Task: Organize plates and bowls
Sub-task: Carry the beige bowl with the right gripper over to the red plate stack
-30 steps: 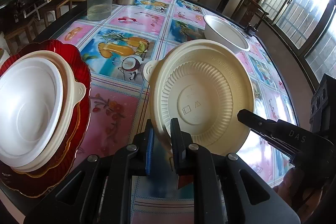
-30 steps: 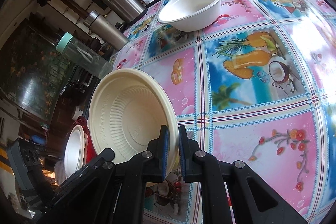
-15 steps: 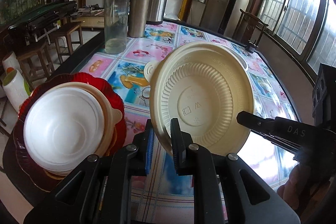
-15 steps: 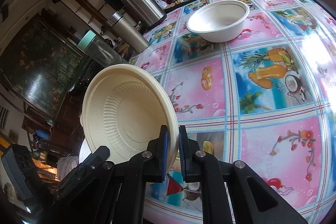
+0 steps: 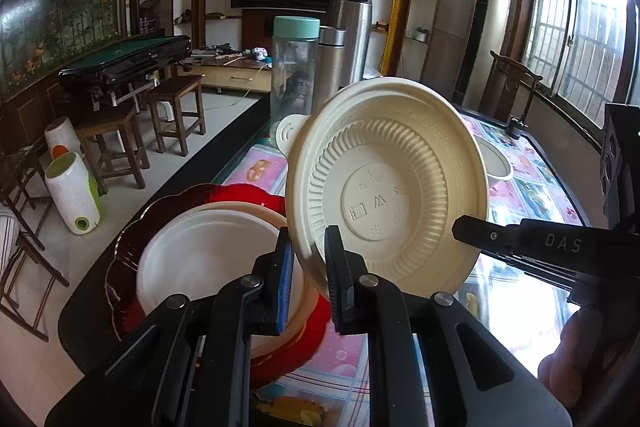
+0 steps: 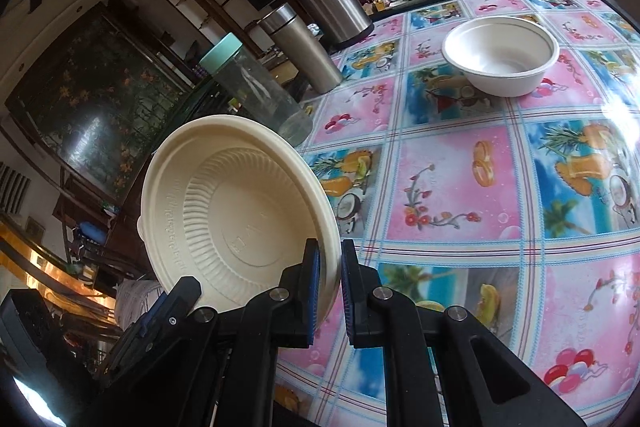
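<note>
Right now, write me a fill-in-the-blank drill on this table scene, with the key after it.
1. Both grippers, left gripper and right gripper, pinch the rim of the same ___ bowl.
2. The white plate sits stacked on a ___ scalloped plate.
3. The clear bottle has a ___ cap.
4. The white bowl on the tablecloth holds ___.

Missing words: cream; red; teal; nothing

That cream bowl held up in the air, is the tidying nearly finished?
Partly. A white bowl already sits nested in a cream one on the red plate. Both the left gripper and right gripper clamp the cream bowl's rim, tilted above the table. Another white bowl waits alone on the tablecloth.
</note>
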Demonstrator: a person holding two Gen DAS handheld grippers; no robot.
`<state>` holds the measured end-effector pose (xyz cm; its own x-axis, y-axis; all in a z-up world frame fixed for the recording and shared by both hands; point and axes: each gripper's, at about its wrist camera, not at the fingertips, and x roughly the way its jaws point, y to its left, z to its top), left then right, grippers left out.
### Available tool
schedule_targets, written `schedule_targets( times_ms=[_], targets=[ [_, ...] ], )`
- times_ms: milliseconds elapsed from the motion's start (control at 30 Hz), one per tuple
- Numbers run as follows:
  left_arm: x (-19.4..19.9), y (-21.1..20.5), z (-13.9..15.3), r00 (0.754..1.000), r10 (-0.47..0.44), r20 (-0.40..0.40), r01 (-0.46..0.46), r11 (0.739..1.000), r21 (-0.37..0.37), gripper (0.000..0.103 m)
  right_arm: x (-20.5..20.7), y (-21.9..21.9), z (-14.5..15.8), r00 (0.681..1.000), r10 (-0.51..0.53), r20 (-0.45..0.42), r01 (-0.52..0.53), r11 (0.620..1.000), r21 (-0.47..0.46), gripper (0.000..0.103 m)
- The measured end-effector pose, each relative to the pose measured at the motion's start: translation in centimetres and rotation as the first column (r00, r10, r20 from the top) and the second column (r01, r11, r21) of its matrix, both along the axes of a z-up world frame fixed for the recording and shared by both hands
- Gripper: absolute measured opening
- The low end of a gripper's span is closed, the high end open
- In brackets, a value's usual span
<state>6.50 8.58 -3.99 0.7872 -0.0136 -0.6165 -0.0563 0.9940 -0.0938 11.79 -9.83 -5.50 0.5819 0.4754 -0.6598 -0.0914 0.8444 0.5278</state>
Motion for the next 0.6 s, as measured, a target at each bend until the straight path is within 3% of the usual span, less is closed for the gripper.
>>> schedule_targets(
  times_ms=[600],
  targets=[
    [-0.2, 5.5, -1.5, 0.987, 0.158, -0.010, -0.158, 0.987, 0.024, 0.013, 2.1, 8.0, -2.2, 0.985, 0.153, -0.078, -0.153, 0.988, 0.004, 0.014]
  ],
)
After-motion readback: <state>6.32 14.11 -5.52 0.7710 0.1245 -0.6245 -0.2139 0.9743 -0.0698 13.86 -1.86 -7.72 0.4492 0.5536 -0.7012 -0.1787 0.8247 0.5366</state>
